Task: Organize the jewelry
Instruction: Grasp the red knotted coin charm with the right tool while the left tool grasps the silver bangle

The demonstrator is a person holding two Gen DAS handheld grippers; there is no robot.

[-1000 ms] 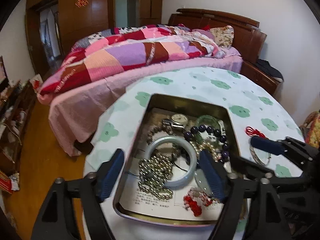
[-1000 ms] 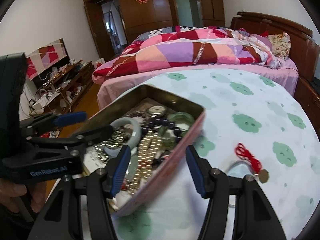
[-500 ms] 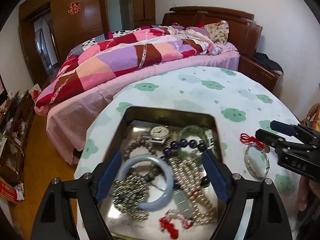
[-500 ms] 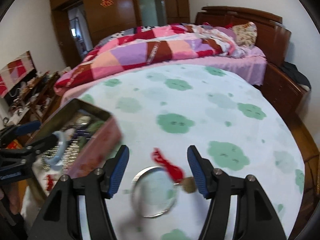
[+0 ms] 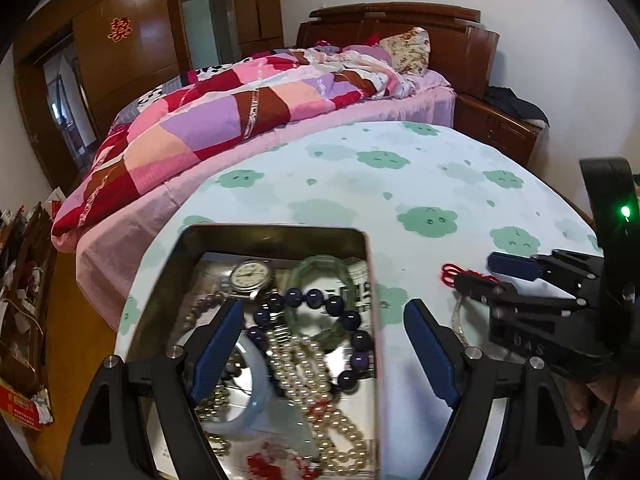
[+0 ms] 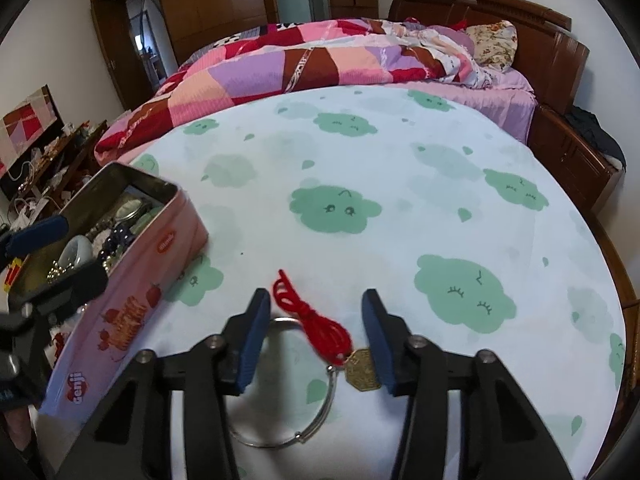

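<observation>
A pink tin box point(image 6: 132, 280) stands on the table's left side, and its metal rim shows in the left wrist view point(image 5: 370, 280). It holds a watch point(image 5: 250, 274), a dark bead bracelet point(image 5: 344, 320), a pearl string point(image 5: 304, 380), a pale bangle point(image 5: 256, 396) and a green bangle point(image 5: 320, 266). My left gripper point(image 5: 324, 348) is open above the tin's right edge. My right gripper point(image 6: 316, 340) is open, straddling a red cord point(image 6: 308, 316) with a gold pendant point(image 6: 362, 372) and a silver bangle point(image 6: 320, 408) lying on the cloth.
The round table carries a white cloth with green cloud prints point(image 6: 400, 180). A bed with a patchwork quilt point(image 6: 320, 56) stands behind it. A wooden bedside cabinet point(image 6: 576, 160) stands at right. A cluttered low shelf point(image 6: 44, 168) stands at left.
My left gripper has shifted right, now over the tin's right edge. My right gripper has swung right from the tin and lowered around the red cord and silver bangle.
</observation>
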